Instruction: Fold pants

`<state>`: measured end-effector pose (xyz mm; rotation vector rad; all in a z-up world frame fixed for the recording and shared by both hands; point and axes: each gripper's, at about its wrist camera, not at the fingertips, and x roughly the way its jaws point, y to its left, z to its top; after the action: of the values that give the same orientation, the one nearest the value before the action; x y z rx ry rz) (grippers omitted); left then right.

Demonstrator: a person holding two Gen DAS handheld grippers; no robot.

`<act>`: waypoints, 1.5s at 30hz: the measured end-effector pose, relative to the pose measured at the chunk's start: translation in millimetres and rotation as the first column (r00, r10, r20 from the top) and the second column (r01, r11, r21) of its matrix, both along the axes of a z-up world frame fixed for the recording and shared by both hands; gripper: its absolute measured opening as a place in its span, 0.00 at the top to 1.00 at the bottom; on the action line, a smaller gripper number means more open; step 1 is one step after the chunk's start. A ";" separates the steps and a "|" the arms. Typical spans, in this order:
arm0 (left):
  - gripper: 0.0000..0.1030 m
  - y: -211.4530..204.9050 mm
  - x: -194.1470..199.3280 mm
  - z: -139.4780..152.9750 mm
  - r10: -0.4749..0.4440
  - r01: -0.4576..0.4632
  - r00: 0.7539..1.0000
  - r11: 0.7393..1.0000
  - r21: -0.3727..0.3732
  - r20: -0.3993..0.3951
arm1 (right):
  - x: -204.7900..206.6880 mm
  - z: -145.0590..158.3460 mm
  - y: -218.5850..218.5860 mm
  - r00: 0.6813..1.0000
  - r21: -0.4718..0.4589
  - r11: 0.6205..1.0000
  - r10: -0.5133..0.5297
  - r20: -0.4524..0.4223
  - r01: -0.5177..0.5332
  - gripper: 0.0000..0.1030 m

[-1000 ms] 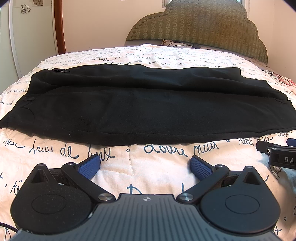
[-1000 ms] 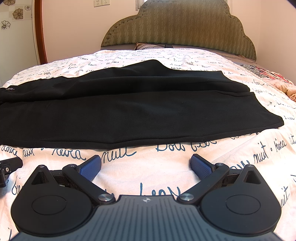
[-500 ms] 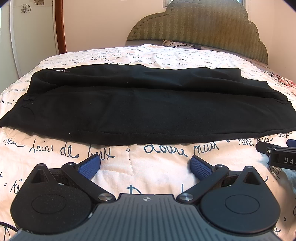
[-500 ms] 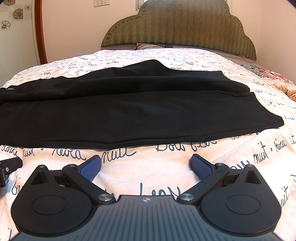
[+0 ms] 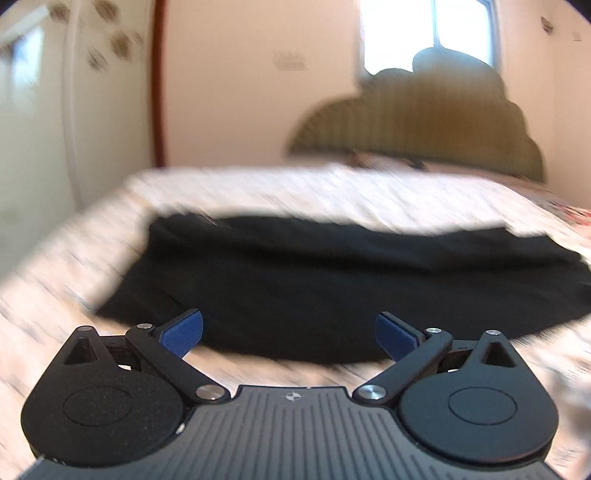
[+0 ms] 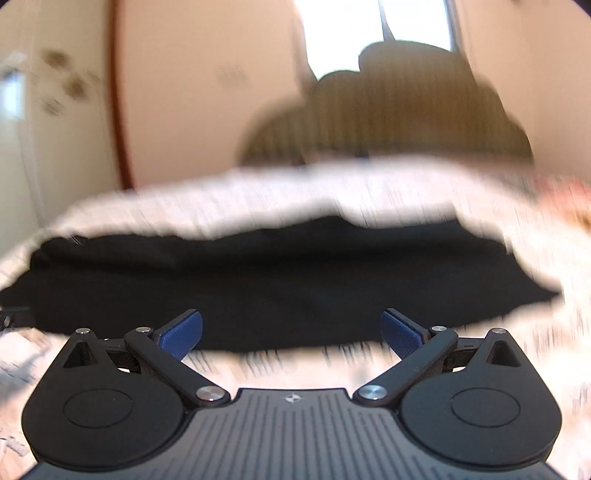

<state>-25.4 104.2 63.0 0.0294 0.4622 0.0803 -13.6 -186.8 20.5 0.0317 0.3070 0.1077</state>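
1. Approach step: black pants (image 5: 332, 280) lie flat on the bed (image 5: 258, 188), mid-frame in both blurred views.
2. Left gripper (image 5: 290, 334) and right gripper (image 6: 291, 332): jaws spread wide, empty, at near hem.
3. Next: likely pinch near edge, fold.

Pretty blurry shot, but there's a bed (image 5: 258, 192) with a white printed cover, an olive scalloped headboard (image 5: 424, 122) behind it, a bright window (image 6: 376, 33) above that, and a white door (image 5: 44, 122) with flower stickers on the left.
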 end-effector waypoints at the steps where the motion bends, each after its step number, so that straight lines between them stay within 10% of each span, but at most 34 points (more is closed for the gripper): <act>1: 0.02 12.1 5.2 6.6 0.034 -0.034 0.999 0.999 0.025 0.020 | -1.4 3.8 4.6 0.999 -0.035 0.999 0.035 0.039 -0.033 0.00; 7: 0.01 85.6 69.9 43.8 0.133 -0.133 0.991 0.991 0.001 0.033 | 15.1 12.3 36.8 0.988 -0.151 0.980 0.142 0.068 -0.131 0.00; 13: 0.01 151.3 179.7 36.7 -0.004 -0.031 0.991 0.966 -0.256 -0.134 | 43.8 -12.0 64.0 0.984 -0.202 0.963 0.176 -0.023 -0.177 0.00; 25: 0.02 214.1 328.2 -41.2 -0.144 -0.129 0.878 0.846 -0.518 -0.456 | 67.6 -37.4 60.2 0.976 -0.100 0.979 0.163 -0.144 -0.178 0.00; 30: 0.05 203.8 352.9 -39.9 -0.174 -0.081 0.872 0.870 -0.487 -0.457 | 67.1 -38.2 60.9 0.975 -0.101 0.979 0.159 -0.157 -0.176 0.00; 35: 0.57 191.4 356.7 -33.3 -0.127 -0.032 0.885 0.943 -0.330 -0.448 | 69.9 -39.2 60.2 0.969 -0.089 0.979 0.167 -0.182 -0.185 0.00; 38: 0.69 186.1 353.5 -27.9 -0.143 0.016 0.892 0.958 -0.286 -0.428 | 72.4 -39.6 56.5 0.964 -0.060 0.980 0.174 -0.199 -0.190 0.00; 45: 0.76 162.7 317.7 11.5 -0.121 0.088 0.961 0.986 -0.139 -0.249 | 76.9 -12.0 46.1 0.939 -0.002 0.948 0.315 -0.137 -0.318 0.00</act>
<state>292.3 266.9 74.5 -0.0611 0.7238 -0.0582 63.3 -140.6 8.6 -0.0346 0.4482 0.4234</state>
